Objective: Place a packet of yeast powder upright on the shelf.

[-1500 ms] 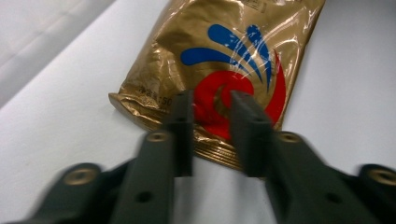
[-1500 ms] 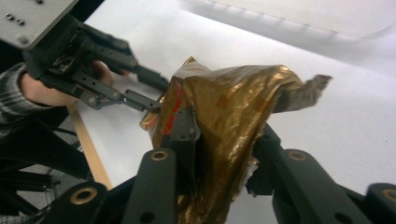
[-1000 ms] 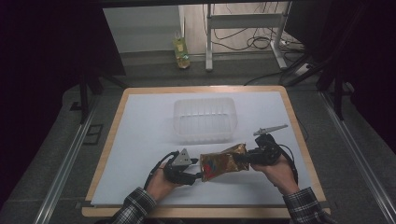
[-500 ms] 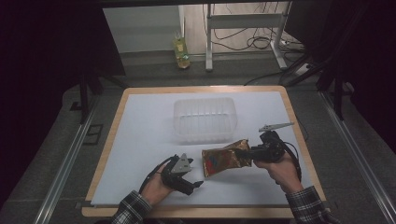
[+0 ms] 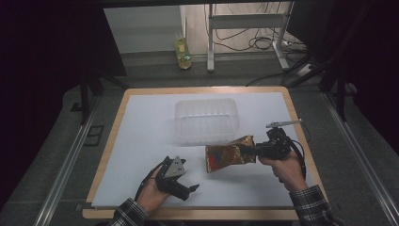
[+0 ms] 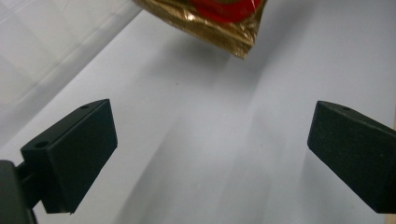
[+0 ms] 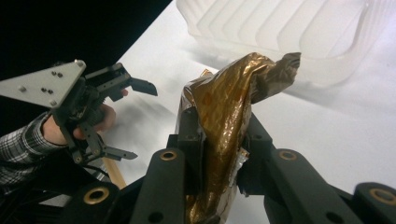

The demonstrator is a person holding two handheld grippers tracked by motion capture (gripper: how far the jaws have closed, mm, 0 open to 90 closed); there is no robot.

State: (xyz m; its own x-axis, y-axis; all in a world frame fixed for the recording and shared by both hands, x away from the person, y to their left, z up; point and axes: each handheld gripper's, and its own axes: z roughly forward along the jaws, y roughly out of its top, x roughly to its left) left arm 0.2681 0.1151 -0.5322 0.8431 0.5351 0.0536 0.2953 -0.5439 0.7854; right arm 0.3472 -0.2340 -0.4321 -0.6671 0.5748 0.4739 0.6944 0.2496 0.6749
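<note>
My right gripper (image 5: 251, 149) is clamped on one end of a gold foil snack bag (image 5: 229, 153), which hangs just above the white table (image 5: 141, 136), its free end toward my left. My left gripper (image 5: 188, 189), jaws spread wide and empty, sits near that end without touching. Clear plastic tub (image 5: 206, 119) just beyond the bag; I see nothing inside.

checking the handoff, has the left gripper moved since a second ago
Yes. The left gripper has let go of the crinkled gold foil snack bag and drawn back toward the table's near wooden edge.
</note>
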